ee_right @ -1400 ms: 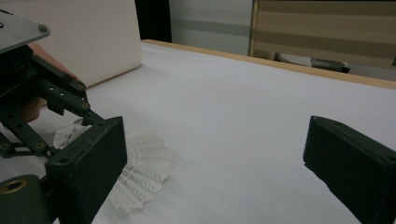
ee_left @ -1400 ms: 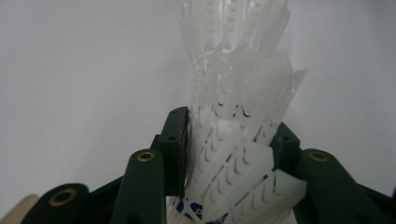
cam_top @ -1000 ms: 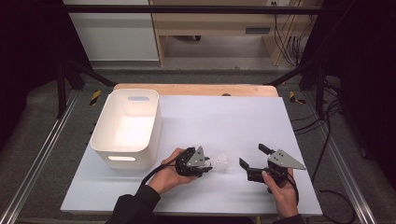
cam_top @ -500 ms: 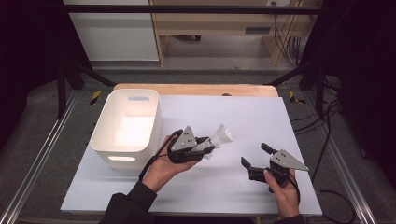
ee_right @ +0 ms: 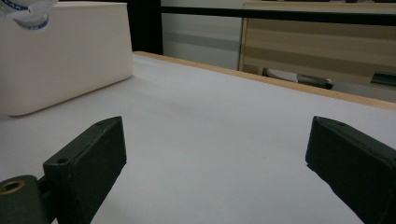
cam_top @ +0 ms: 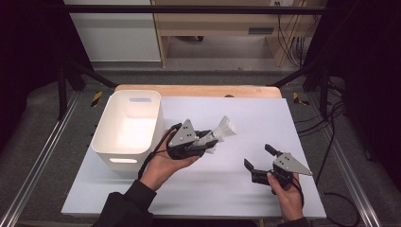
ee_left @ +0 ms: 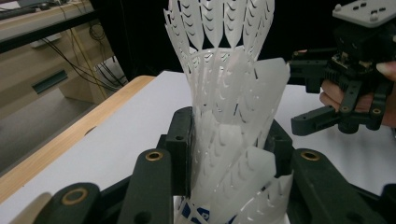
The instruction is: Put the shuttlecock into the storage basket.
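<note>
A white plastic shuttlecock (cam_top: pixel 223 129) is clamped between the jaws of my left gripper (cam_top: pixel 206 140), held in the air above the middle of the white table. Its feathered skirt points up and to the right. In the left gripper view the shuttlecock (ee_left: pixel 229 102) stands upright between the jaws of the left gripper (ee_left: pixel 231 140), with blue print near its base. My right gripper (cam_top: pixel 257 156) rests low over the table at the front right, open and holding nothing. In its own view the right gripper (ee_right: pixel 215 154) has its jaws wide apart, and the shuttlecock's base (ee_right: pixel 28 11) shows at the top left.
A white plastic bin (cam_top: pixel 127 125) stands at the table's left, just left of my left hand; it is also seen as the bin (ee_right: pixel 65 56) in the right gripper view. A wooden strip (cam_top: pixel 198 91) runs along the table's back edge. Cables (cam_top: pixel 326 142) hang off to the right.
My left gripper has lifted the shuttlecock off the table and carried it up and back, with the skirt now tilted upward. The right gripper has barely moved.
</note>
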A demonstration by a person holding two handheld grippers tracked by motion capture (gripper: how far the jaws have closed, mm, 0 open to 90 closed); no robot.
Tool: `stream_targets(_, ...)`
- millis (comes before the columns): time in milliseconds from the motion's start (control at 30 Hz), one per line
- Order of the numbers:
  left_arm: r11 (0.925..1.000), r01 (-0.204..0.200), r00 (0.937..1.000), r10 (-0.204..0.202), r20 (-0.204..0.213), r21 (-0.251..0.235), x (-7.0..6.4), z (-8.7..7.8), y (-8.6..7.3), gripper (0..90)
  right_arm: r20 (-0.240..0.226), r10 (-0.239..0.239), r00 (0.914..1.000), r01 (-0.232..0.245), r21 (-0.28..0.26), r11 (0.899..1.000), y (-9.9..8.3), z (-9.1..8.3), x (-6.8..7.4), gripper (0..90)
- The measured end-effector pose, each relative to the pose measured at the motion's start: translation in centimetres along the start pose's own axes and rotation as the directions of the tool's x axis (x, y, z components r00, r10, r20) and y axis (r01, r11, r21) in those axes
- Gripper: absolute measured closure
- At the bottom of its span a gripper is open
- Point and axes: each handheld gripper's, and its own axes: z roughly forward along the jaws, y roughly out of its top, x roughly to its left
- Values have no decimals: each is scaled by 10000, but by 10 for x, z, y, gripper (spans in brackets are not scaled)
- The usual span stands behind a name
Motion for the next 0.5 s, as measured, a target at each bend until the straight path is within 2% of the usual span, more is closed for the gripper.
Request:
stream_targets(300,9992,131,9993,-145,-355,-383,12,-15,14,636,-280,87,9996,-87,2,10000,-1,1,1,67)
stream_targets(500,9973,326,9964,-376,-759,-665,29,-35,27,636,-284,169,9995,-166,110,9998,0,0,0,64)
